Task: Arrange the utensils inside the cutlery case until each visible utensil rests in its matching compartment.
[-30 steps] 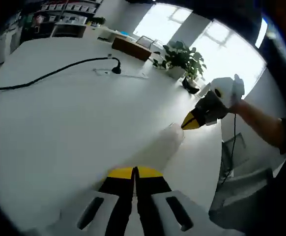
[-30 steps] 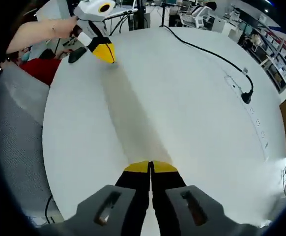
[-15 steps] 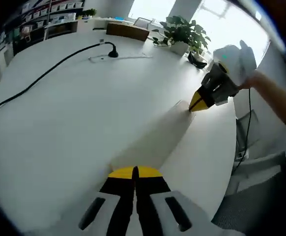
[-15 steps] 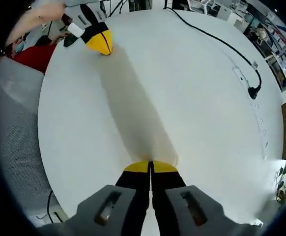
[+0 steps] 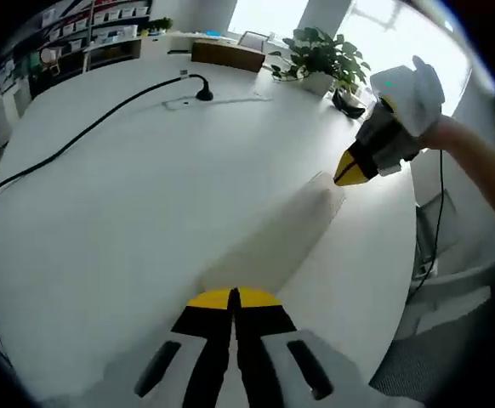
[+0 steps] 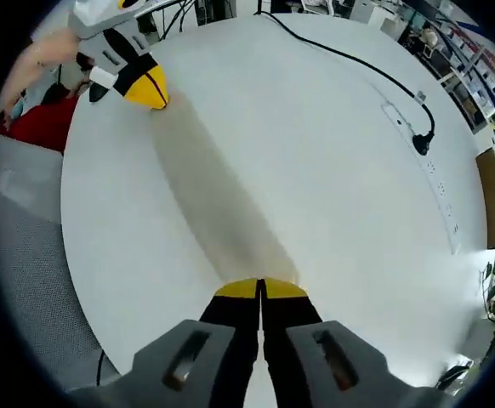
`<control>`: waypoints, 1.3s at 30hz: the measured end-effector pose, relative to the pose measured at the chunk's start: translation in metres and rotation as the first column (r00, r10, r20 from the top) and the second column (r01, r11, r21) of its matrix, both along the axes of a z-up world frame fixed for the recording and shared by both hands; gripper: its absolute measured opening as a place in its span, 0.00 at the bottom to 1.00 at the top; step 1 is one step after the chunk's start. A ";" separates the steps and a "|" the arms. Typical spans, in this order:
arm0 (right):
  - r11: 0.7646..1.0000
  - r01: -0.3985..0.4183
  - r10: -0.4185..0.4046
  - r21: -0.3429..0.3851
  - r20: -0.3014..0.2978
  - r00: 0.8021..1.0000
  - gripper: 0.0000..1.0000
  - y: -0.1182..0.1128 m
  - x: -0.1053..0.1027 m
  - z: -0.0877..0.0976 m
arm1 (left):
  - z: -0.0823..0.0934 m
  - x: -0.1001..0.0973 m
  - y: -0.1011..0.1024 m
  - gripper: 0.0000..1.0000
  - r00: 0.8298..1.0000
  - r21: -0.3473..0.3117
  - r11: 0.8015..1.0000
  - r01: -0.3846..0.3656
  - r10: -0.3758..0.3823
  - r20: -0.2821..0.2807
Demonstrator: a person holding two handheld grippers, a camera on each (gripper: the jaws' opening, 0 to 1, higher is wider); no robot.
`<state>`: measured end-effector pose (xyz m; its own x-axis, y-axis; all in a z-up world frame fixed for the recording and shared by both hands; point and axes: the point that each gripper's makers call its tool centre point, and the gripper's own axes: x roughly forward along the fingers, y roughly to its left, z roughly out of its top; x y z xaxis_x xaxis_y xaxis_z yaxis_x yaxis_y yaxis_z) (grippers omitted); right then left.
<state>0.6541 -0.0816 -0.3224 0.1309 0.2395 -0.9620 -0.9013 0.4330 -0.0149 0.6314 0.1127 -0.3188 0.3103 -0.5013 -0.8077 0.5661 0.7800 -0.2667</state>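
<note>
Nearest you in the left gripper view, your left gripper (image 5: 233, 298) has its two yellow-tipped jaws pressed together with nothing between them, hanging over the white table (image 5: 128, 212). A long pale strip (image 5: 273, 246) lies on the table and runs from just beyond those tips toward your right gripper (image 5: 349, 169), which comes in from the right with your hand (image 5: 452, 144) behind it. Its yellow tips sit at the far end of the strip; its jaws look closed, and you cannot tell from here whether they touch the strip. The strip is blurred and almost the table's colour, so you cannot tell what it is; it may be the cutlery case. No utensils can be made out in it.

Farther off, a black cable (image 5: 86, 127) crosses the table to a plug (image 5: 203, 93) beside a flat power strip (image 5: 218, 102). At the far edge stand a brown box (image 5: 227, 56) and a potted plant (image 5: 320, 59), with bright windows (image 5: 375, 21) behind.

In the right gripper view, your right gripper (image 6: 259, 289) is closed on nothing, its tips at the near end of the same strip (image 6: 213, 200). Your left gripper (image 6: 145, 87) is at the strip's far end. Beyond, the cable (image 6: 349, 64) ends at its plug (image 6: 421, 143).
</note>
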 end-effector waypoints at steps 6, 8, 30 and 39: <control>0.996 0.039 -0.044 -0.077 -0.064 0.997 0.00 -0.004 -0.008 -0.012 | -0.001 0.000 -0.004 0.00 1.000 0.020 1.000 0.016 -0.016 0.012; 0.995 0.074 -0.080 -0.067 -0.078 0.994 0.00 -0.004 -0.006 -0.013 | -0.002 0.001 -0.006 0.00 0.999 0.045 0.999 0.028 -0.029 0.028; 0.989 -0.015 0.012 -0.148 -0.022 1.000 0.00 -0.003 -0.009 -0.014 | -0.003 -0.004 -0.002 0.00 0.999 0.086 0.995 0.045 -0.047 0.022; 0.999 0.017 -0.018 -0.048 -0.027 0.999 0.00 -0.004 -0.010 -0.012 | -0.002 0.005 -0.008 0.00 0.999 0.074 0.997 0.019 -0.022 0.041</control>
